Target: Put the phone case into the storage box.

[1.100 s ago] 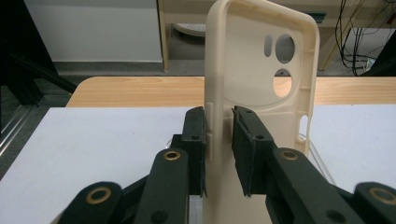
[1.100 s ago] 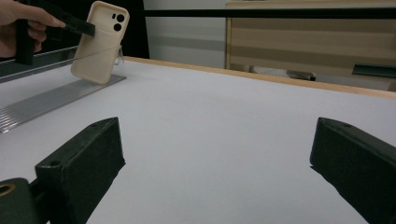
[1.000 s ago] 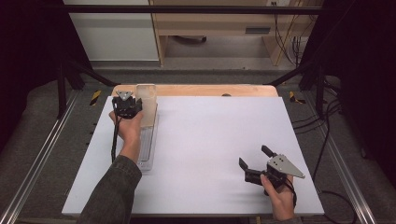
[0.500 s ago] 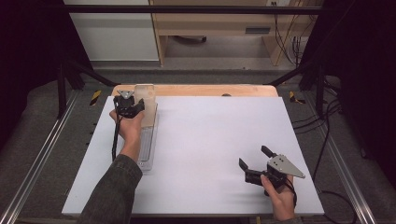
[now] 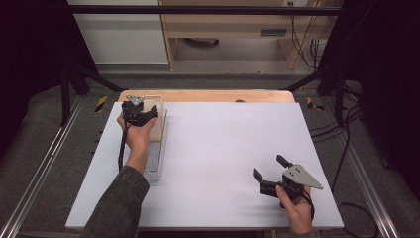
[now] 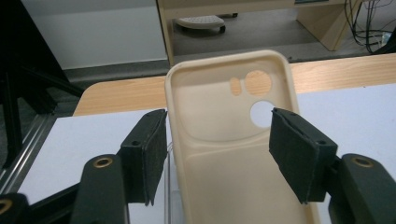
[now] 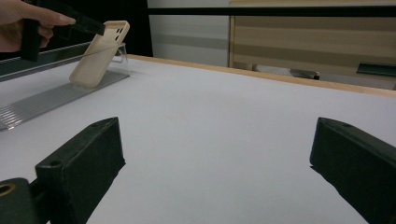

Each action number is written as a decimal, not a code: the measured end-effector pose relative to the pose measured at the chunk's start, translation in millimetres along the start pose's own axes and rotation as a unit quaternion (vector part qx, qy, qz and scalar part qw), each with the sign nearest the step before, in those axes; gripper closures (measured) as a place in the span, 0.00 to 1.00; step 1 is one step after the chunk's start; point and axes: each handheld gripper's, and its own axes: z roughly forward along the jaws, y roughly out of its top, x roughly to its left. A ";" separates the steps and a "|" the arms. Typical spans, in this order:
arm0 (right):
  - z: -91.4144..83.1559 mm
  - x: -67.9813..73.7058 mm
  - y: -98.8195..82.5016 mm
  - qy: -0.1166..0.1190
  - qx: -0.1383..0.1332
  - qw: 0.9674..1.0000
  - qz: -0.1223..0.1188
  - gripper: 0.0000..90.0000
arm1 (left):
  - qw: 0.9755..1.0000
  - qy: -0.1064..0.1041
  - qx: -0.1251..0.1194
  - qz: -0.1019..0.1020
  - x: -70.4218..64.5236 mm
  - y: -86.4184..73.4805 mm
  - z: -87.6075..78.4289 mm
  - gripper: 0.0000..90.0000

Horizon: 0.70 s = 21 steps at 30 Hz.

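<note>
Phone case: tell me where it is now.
The phone case leans on the clear stand at the table's far left corner, between the left gripper's open jaws.

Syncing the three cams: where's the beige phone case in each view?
High view: phone case at far left of the table, leaning on the clear stand, partly under the left gripper.
Left gripper view: centre, upright between the open jaws.
Right gripper view: upper left, tilted on the stand.
Shared landmark: the table's wooden far edge.
</note>
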 end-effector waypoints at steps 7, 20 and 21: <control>0.4 0.9 0.1 0.000 0.000 1.000 -0.001 0.03 | 1.000 -0.017 -0.009 0.000 -3.4 2.1 -4.0 0.37; 0.4 1.4 -0.1 0.000 0.003 1.000 -0.002 0.03 | 0.999 -0.040 -0.022 -0.009 -11.3 3.1 -5.9 0.30; 0.7 1.6 -0.1 0.001 0.002 1.000 -0.002 0.03 | 0.999 -0.042 -0.023 -0.009 -11.9 3.3 -6.2 0.29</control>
